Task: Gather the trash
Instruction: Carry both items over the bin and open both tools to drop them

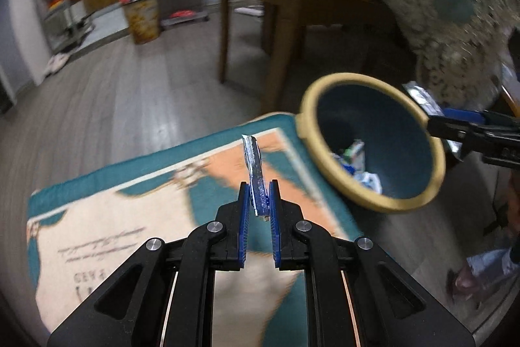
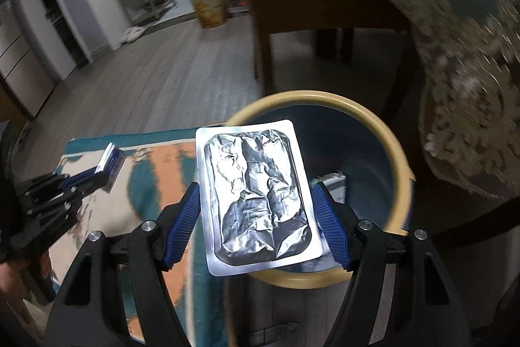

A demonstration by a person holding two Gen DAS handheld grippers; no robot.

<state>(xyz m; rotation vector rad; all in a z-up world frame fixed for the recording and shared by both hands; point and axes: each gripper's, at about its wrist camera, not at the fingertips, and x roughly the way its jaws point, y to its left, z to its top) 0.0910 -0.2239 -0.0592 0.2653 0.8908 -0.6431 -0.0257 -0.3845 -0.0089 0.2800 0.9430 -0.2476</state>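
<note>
The left hand-held gripper [image 1: 259,195] is clenched on a thin blue-and-silver wrapper [image 1: 254,165], held edge-on above the teal and orange rug [image 1: 130,210]. Bare wood floor [image 1: 136,93] lies open beyond the rug's far edge, up to the chair legs [image 1: 279,54]. The trash bin [image 1: 435,178], cream-rimmed, stands at the rug's right edge with scraps inside. The right hand-held gripper [image 2: 256,210] grasps a crumpled foil blister pack [image 2: 255,194] by its side edges, over the bin's near rim [image 2: 398,171]. A draped tablecloth [image 2: 471,80] crowds the right.
</note>
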